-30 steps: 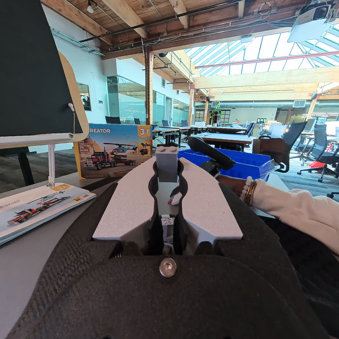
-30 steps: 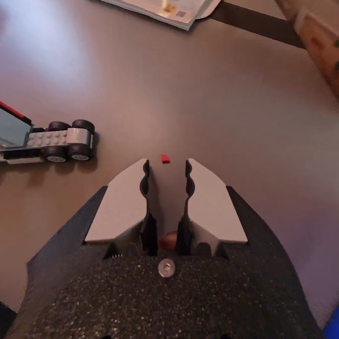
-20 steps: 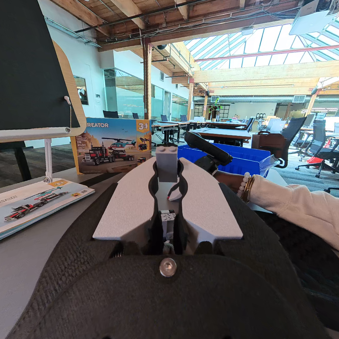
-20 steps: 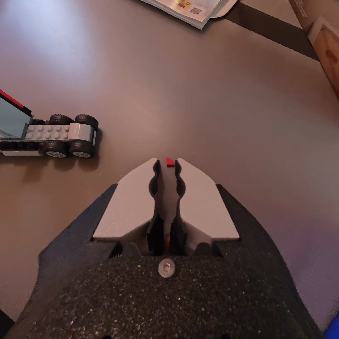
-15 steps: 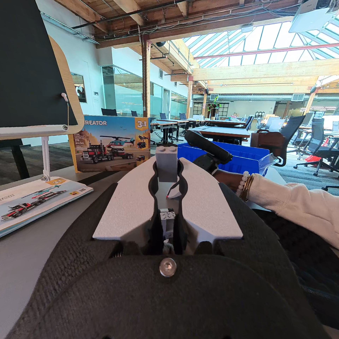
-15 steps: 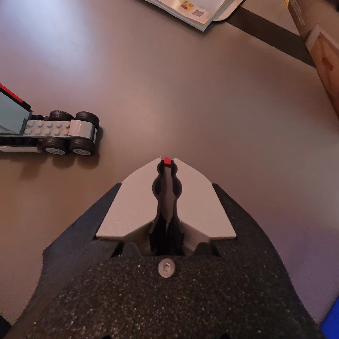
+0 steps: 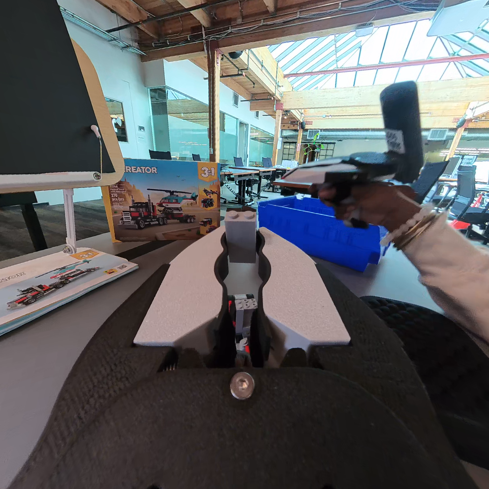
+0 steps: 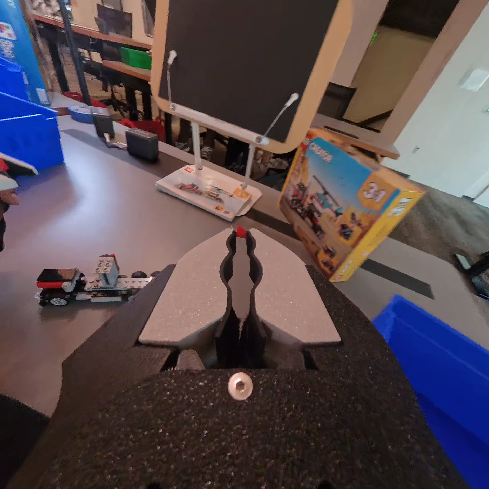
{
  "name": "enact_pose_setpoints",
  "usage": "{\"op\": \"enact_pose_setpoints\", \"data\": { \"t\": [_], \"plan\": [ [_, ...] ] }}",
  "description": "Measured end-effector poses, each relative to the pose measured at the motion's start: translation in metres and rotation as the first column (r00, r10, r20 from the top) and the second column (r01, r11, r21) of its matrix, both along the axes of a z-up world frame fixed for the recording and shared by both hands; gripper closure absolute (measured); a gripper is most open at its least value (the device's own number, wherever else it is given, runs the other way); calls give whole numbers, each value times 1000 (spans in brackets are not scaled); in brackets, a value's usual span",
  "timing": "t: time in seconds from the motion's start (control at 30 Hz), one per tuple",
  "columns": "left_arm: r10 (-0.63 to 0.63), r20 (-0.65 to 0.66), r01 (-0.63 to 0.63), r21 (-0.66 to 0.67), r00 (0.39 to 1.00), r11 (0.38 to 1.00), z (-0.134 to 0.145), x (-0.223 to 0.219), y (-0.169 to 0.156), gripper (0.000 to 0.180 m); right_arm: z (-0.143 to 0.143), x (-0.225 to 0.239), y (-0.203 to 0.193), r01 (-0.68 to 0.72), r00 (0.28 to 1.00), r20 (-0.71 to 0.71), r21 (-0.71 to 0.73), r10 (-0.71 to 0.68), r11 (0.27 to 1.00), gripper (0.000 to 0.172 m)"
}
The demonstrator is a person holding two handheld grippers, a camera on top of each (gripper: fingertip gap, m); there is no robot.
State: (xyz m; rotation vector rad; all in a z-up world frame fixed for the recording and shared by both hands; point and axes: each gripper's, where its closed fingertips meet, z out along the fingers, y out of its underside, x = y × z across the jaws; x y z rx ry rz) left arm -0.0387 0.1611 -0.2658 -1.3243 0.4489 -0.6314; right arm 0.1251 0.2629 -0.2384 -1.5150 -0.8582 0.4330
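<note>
Right claw (image 8: pixel 240 232), open over red piece (image 8: pixel 240 232) on worktop (image 8: pixel 132 219) a second ago, now clamped on it, lifted clear and tilted up level, raised high in left view.

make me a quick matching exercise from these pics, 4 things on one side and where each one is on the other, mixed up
Things:
1. grey brick
2. red piece
3. toy truck
4. booklet

Places:
A. on the base of the stand
B. pinched at the right gripper's fingertips
C. clamped upright in the left gripper
D. on the grey table, left of the right gripper

Pairs: 1-C, 2-B, 3-D, 4-A
</note>
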Motion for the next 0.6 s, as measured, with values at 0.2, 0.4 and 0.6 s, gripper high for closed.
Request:
{"op": "enact_pose_setpoints", "data": {
  "t": [0.2,0.4,0.6],
  "plan": [
    [3,-15,-3,3,1000,1000,-3,2,1,162,23,116,9,297,947,129,-4,-294,955,165],
    [-16,-32,15,-8,999,1000,-7,7,0,162,-32,202,16,501,855,283,-225,-436,836,161],
    [-10,-88,10,9,996,1000,-10,11,-1,162,-39,217,21,521,846,274,-240,-457,819,137]
  ]
}}
